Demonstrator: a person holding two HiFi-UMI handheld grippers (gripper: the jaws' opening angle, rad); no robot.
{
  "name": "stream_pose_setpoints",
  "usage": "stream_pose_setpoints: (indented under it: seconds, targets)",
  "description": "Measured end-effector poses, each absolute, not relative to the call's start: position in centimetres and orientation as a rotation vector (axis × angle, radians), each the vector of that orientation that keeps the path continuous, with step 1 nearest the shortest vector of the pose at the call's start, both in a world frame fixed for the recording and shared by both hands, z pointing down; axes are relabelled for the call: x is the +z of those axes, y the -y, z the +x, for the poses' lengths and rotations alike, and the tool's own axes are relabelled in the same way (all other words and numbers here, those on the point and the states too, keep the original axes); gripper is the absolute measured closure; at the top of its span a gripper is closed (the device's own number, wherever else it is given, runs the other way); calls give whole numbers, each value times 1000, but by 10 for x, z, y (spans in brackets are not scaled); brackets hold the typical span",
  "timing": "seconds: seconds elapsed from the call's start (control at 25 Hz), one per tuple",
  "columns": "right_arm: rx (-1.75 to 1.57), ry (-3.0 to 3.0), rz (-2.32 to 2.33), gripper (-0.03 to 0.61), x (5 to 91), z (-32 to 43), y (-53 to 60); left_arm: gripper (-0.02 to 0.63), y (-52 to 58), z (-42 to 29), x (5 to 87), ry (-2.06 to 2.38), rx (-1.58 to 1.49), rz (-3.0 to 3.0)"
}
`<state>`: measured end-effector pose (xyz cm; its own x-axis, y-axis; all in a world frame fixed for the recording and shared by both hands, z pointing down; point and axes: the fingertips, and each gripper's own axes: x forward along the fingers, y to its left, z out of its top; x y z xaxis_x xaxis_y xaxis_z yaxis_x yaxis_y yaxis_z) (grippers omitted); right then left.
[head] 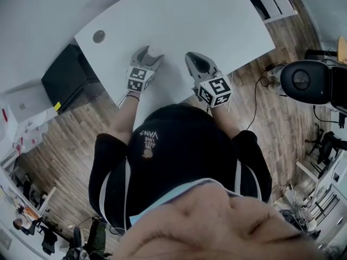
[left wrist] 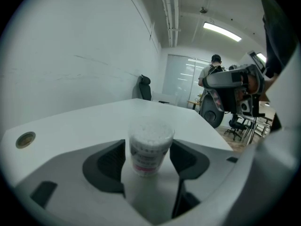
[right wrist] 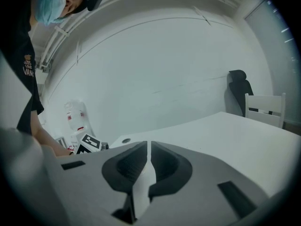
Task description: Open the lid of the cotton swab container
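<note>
1. Left gripper (left wrist: 148, 146): jaws clamped on the cotton swab container (left wrist: 150, 152), which stands upright between them.
2. Right gripper (right wrist: 148, 147): jaws clenched together, nothing between them, with the white table (right wrist: 244, 131) stretching ahead.

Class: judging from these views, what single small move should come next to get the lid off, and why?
Probably open the right gripper: its jaws are shut on nothing, while the left gripper holds the cotton swab container upright on the table, lid seemingly on.
</note>
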<state>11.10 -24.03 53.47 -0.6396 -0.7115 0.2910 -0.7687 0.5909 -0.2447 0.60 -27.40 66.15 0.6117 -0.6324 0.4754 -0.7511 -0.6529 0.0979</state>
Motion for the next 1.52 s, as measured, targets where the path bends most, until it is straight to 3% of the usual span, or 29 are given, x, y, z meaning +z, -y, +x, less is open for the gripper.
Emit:
stream_pose_setpoints:
  seconds: [1.52]
  targets:
    - [517, 2663, 1250, 565, 530, 110, 236, 348, 273, 5, 663, 1117, 656, 2539]
